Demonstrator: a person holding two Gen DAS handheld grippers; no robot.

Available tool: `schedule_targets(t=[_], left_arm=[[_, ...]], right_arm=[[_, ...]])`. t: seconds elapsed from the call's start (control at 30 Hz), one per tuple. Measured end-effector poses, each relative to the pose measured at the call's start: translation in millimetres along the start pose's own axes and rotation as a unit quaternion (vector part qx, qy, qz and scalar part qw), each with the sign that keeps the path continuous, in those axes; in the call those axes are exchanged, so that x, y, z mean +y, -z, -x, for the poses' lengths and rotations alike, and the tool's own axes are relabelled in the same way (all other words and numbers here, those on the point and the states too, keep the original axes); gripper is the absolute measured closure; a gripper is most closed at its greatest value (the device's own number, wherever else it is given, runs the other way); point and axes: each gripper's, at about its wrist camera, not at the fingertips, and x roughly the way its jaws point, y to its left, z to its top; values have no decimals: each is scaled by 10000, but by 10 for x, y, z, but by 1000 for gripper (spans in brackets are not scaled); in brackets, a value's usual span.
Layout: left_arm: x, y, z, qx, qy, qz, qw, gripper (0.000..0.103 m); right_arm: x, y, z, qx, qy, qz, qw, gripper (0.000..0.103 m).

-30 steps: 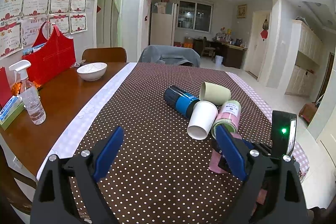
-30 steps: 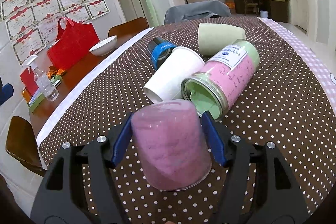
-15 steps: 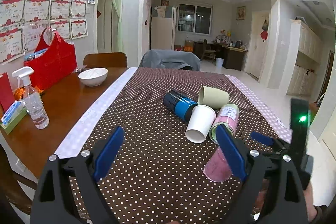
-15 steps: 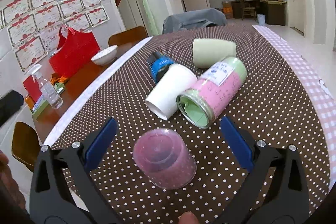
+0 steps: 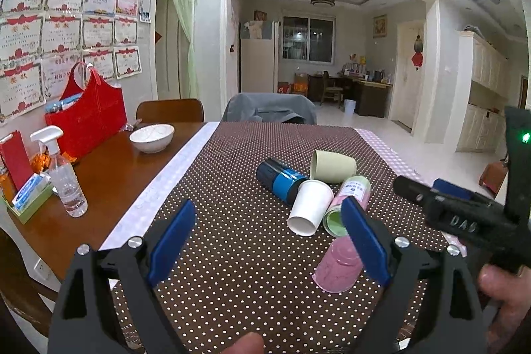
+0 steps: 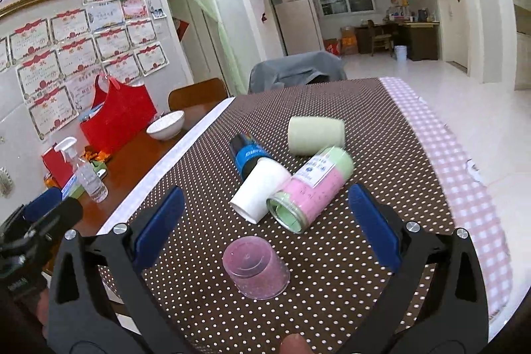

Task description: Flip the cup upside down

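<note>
A pink translucent cup (image 6: 255,267) stands upside down, mouth on the dotted brown tablecloth (image 6: 205,297); it also shows in the left wrist view (image 5: 338,267), partly behind a blue pad. My right gripper (image 6: 265,231) is open and empty, raised above and behind the cup. My left gripper (image 5: 265,241) is open and empty over the cloth, left of the cup. Several cups lie on their sides beyond: a white paper cup (image 6: 260,191), a pink and green jar (image 6: 310,188), a blue can (image 6: 247,155) and a pale green cup (image 6: 315,135).
On the bare wooden table (image 5: 109,175) at the left stand a spray bottle (image 5: 64,178), a white bowl (image 5: 152,137) and a red bag (image 5: 88,118). The right gripper's body (image 5: 464,218) shows at the right of the left wrist view. A checked cloth edge (image 6: 464,175) marks the table's right side.
My right gripper opened and let go of the pink cup, which now stands upside down on the cloth. The gripper then rose and pulled back. The left gripper lifted slightly.
</note>
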Motion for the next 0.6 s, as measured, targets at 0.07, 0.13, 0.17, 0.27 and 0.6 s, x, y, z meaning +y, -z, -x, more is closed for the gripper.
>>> schedule_targets(t=[0.07, 0.13, 0.17, 0.27, 0.6], left_arm=[[-23, -22, 46, -29, -18, -43, 10000, 15], [-39, -42, 93, -71, -36, -51, 10000, 15], [-49, -55, 113, -85, -42, -58, 9999, 15], [-89, -93, 196, -152, -87, -111, 9998, 15], [-187, -170, 405, -275, -89, -137, 9995, 15]], right_arm=[[0, -56, 110, -48, 58, 24, 10000, 6], [6, -114, 222, -107, 109, 16, 9999, 6], [1, -137, 273, -140, 129, 9, 9998, 6], [12, -197, 433, -255, 213, 21, 9994, 6], [82, -230, 835, -572, 444, 107, 9973, 6]])
